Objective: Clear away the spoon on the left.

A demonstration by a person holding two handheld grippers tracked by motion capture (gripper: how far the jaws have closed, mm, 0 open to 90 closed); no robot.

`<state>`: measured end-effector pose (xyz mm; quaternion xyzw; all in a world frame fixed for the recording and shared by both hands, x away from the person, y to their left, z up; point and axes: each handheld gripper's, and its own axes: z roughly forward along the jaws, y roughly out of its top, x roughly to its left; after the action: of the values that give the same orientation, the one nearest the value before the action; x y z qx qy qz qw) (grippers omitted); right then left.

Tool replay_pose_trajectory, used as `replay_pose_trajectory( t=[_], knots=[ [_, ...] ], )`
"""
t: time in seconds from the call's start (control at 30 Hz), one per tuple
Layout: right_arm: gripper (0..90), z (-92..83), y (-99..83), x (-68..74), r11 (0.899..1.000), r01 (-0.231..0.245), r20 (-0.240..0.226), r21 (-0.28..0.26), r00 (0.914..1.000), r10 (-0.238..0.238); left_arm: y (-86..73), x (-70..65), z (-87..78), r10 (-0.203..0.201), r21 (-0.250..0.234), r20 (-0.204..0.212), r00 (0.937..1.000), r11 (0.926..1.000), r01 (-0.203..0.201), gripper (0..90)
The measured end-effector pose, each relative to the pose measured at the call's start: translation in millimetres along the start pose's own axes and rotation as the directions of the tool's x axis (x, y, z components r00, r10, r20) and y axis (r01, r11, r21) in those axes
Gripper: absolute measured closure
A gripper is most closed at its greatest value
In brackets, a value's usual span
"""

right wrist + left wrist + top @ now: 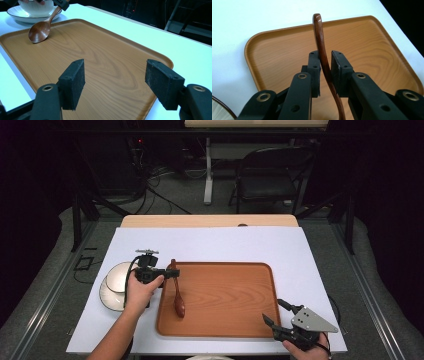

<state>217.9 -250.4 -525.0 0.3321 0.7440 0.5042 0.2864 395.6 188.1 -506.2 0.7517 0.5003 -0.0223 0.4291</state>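
A: Left gripper view: left gripper [325, 58] jaws parted, wooden spoon [322, 50] handle loose between them, bowl end down on tray [240, 320] near left.
B: Back straight off the handle. Right gripper [115, 82] wide apart, empty, idle at near right corner.

No text, label, brand, number or sign can be read in any of the pictures (the surfaces are plain wood grain, white cloth and black plastic).
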Motion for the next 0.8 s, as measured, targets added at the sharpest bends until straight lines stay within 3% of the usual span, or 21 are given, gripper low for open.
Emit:
replay_pose_trajectory(
  t=[0.37, 0.8],
  knots=[
    [32.0, -0.5, -0.1, -0.3, 1.0, -0.002, -0.003, 0.0, 1.0, 0.002, -0.4, 9.6, 21.8, -0.053, 0.02, -0.033, 0.998, 0.9983, 0.054, 76.0],
    [32.0, -0.4, -0.1, -0.2, 1.0, -0.002, -0.005, -0.001, 1.0, 0.002, -0.3, 7.9, 32.7, -0.051, 0.035, -0.104, 0.9932, 0.9979, 0.055, 72.4]
  ],
)
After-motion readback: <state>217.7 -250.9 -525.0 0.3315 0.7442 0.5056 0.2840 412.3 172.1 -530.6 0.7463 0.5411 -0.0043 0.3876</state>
